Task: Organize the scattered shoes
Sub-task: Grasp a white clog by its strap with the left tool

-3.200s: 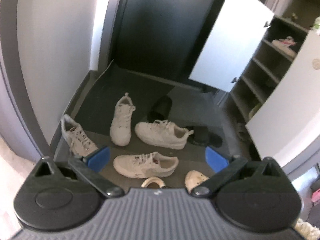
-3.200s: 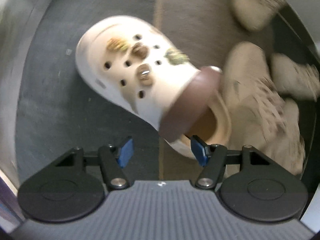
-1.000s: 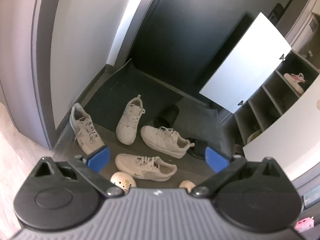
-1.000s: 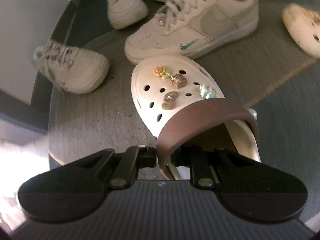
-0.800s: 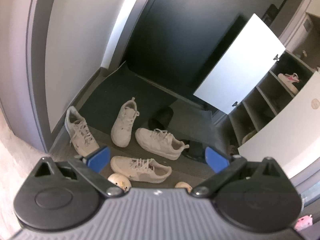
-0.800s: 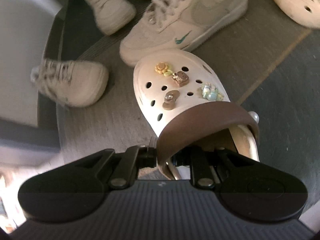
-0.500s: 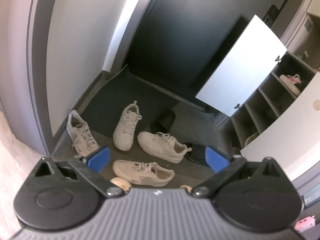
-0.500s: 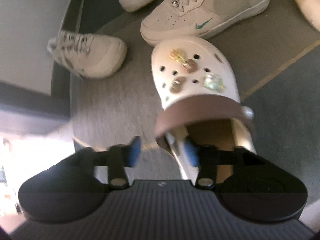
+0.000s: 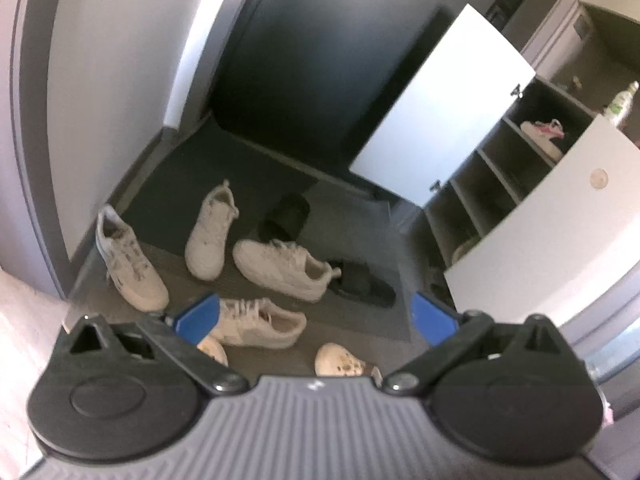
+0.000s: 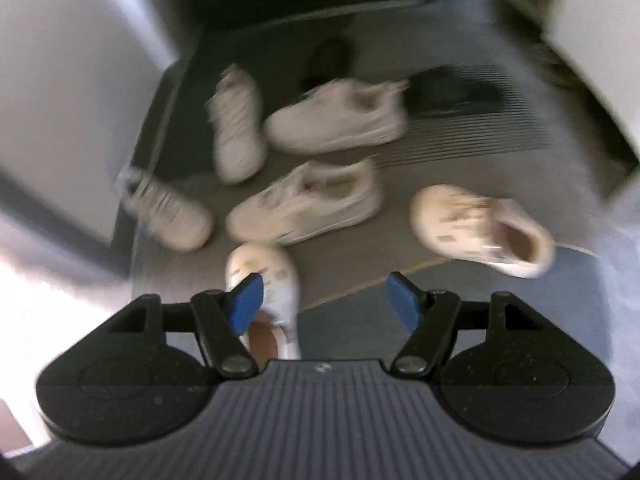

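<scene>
A home entryway: sneakers [image 9: 276, 266] strewn on a doormat [image 9: 372, 320] beside an open shoe cabinet [image 9: 492, 184].

Right claw [image 10: 326, 300] released the cream clog [image 10: 264, 276]; its jaws now spread wide and raised. Clog now rests on mat [image 10: 400, 248] below.

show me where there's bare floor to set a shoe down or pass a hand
Free: the dark mat behind the white sneakers, and the blue-grey floor in front of the right-hand clog. Crowded: the sneaker cluster mid-floor, down to the other clog.
</scene>
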Action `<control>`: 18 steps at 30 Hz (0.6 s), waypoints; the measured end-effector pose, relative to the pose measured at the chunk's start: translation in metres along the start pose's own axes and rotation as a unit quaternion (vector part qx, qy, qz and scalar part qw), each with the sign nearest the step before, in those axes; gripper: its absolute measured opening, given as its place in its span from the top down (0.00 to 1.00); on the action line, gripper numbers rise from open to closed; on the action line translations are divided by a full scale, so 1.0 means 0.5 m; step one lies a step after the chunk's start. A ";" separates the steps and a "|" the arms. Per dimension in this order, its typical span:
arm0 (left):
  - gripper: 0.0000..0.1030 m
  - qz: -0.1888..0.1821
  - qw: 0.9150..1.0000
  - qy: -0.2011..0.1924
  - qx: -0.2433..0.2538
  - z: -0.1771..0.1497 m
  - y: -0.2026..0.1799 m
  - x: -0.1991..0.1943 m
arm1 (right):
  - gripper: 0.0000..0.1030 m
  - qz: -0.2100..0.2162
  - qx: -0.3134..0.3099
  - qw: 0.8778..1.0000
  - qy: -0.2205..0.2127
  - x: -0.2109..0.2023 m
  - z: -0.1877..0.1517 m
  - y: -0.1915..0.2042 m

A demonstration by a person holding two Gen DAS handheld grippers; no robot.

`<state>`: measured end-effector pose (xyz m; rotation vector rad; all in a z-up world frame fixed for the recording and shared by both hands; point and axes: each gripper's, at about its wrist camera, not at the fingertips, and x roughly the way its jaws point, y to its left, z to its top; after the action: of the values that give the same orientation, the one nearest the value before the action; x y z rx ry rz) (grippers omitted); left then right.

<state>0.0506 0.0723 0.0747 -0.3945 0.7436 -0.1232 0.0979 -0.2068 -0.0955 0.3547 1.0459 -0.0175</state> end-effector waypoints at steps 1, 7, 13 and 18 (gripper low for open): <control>0.00 0.005 1.000 -0.005 0.004 0.003 -0.006 0.003 | 0.31 0.008 0.027 0.999 -0.018 -0.040 0.008 -0.031; 0.00 0.042 0.996 0.033 0.068 -0.007 -0.080 0.131 | 0.00 0.060 0.094 0.987 -0.119 -0.184 -0.013 -0.122; 0.00 0.072 0.978 0.112 0.159 -0.102 -0.158 0.339 | 0.00 0.072 0.104 0.974 -0.187 -0.262 -0.065 -0.175; 0.00 0.090 0.958 0.132 0.236 -0.213 -0.212 0.479 | 0.00 0.108 0.185 0.958 -0.192 -0.271 -0.086 -0.271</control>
<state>0.1569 -0.1168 -0.1068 0.1506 0.9786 -0.1795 -0.0316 -0.3425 -0.0377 0.7717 0.6093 -0.0844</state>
